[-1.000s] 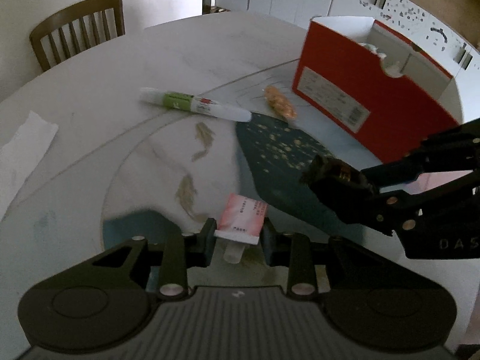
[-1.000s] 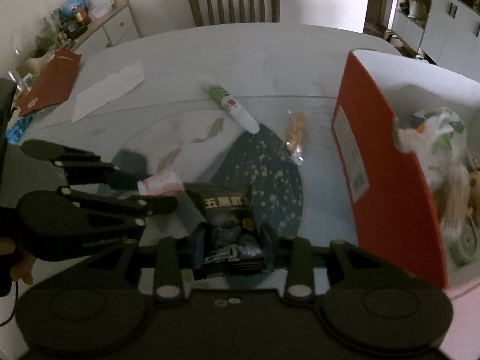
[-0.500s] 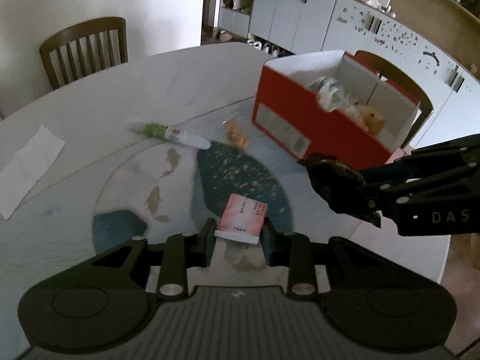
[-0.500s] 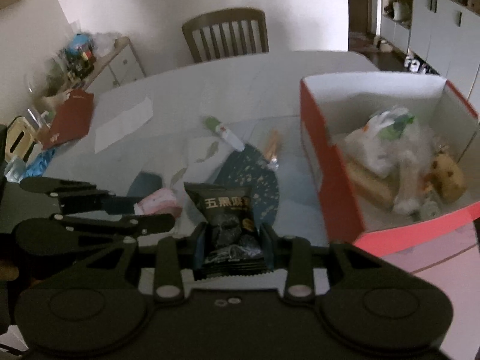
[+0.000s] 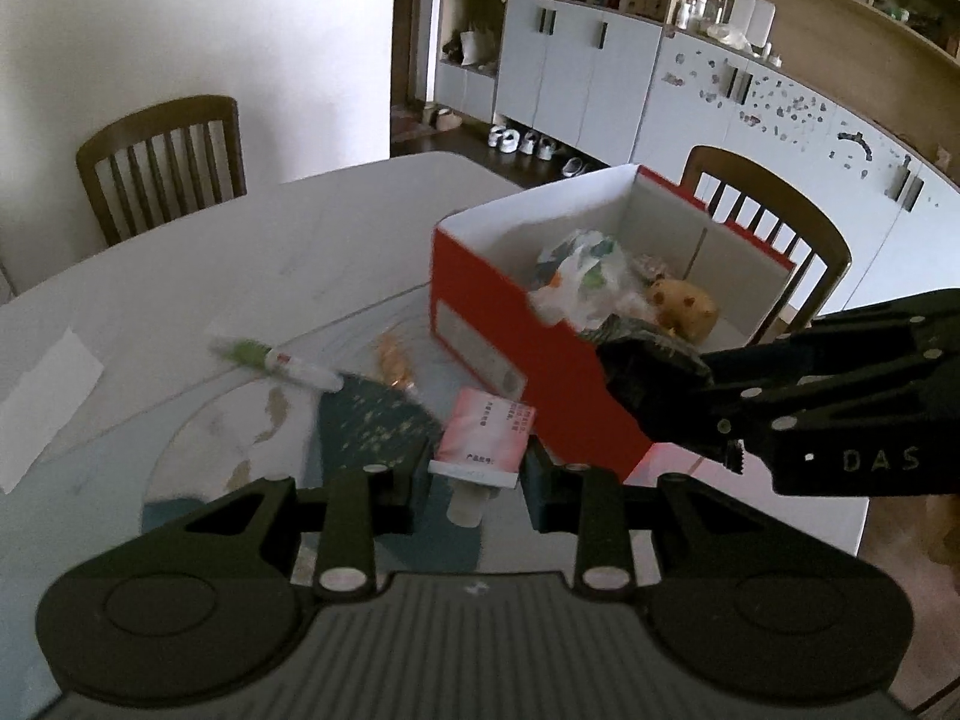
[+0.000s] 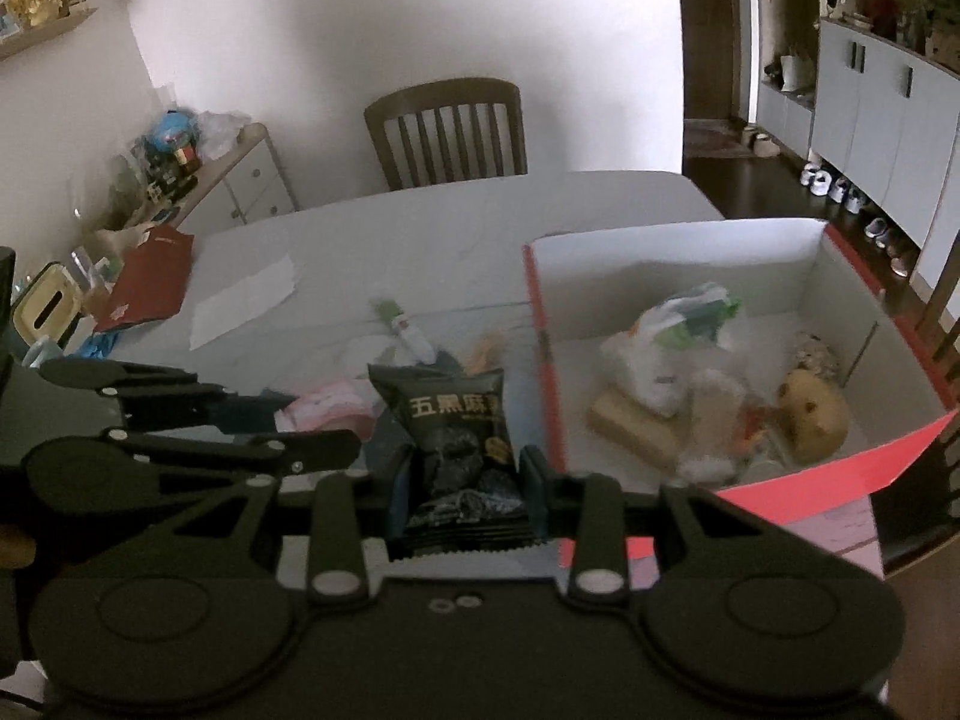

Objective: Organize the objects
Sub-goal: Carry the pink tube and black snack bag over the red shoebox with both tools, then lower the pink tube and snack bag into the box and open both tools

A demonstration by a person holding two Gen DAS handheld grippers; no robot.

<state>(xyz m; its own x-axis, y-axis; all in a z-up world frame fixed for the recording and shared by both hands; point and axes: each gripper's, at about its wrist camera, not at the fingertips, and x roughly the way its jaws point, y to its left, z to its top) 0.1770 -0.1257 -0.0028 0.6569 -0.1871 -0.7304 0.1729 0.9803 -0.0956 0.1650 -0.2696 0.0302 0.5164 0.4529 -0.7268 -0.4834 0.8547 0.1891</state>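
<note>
Table (image 5: 336,252) carries red box (image 5: 480,300); chair (image 6: 447,132) behind.

Dim indoor light, murky tones. Brightest on white wall (image 6: 360,30) behind chair (image 6: 447,132). Motion blur around red box (image 6: 708,360). Fisheye bending, dark vignette at corners.

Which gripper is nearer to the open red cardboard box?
Right. The right gripper, gripping a black snack packet, sits at the red cardboard box wall; the left gripper, holding a pink tube, hangs farther back.
</note>
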